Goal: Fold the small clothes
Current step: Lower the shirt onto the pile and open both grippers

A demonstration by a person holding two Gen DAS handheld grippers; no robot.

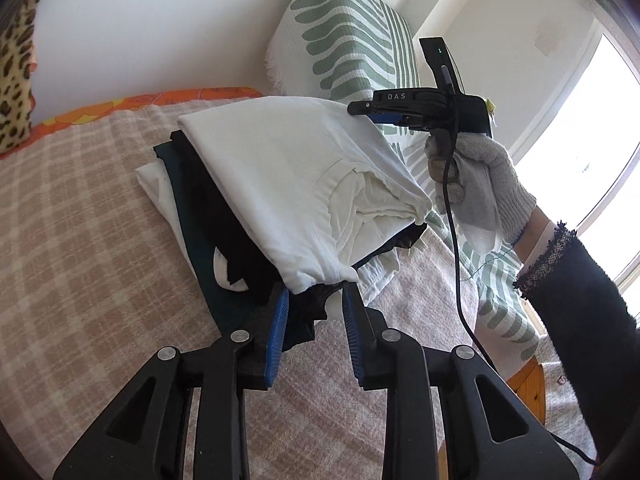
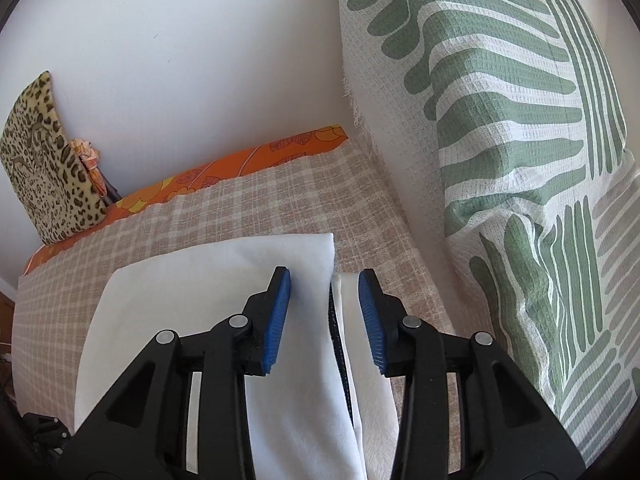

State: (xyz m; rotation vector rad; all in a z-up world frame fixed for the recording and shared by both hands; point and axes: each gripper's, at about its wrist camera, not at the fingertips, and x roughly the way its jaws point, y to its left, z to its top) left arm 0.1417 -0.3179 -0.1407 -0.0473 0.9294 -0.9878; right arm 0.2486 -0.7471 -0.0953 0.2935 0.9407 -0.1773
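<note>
Both the left tongs [image 1: 316,292] and right tongs [image 2: 325,280] stand parted around the white garment [image 1: 296,176]; withdrawing carelessly could drag its fold loose.

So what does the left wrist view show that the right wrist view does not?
Only the left wrist view shows the left gripper, jaws apart at the near corner of the white shirt, the dark clothes stacked under it, the gloved hand and the window.

Only the right wrist view shows the leopard cushion whole, and the right gripper from behind, jaws apart astride the shirt's edge.

Both show the white shirt, the right gripper, the checked blanket, the orange sheet and the green-patterned pillow.
</note>
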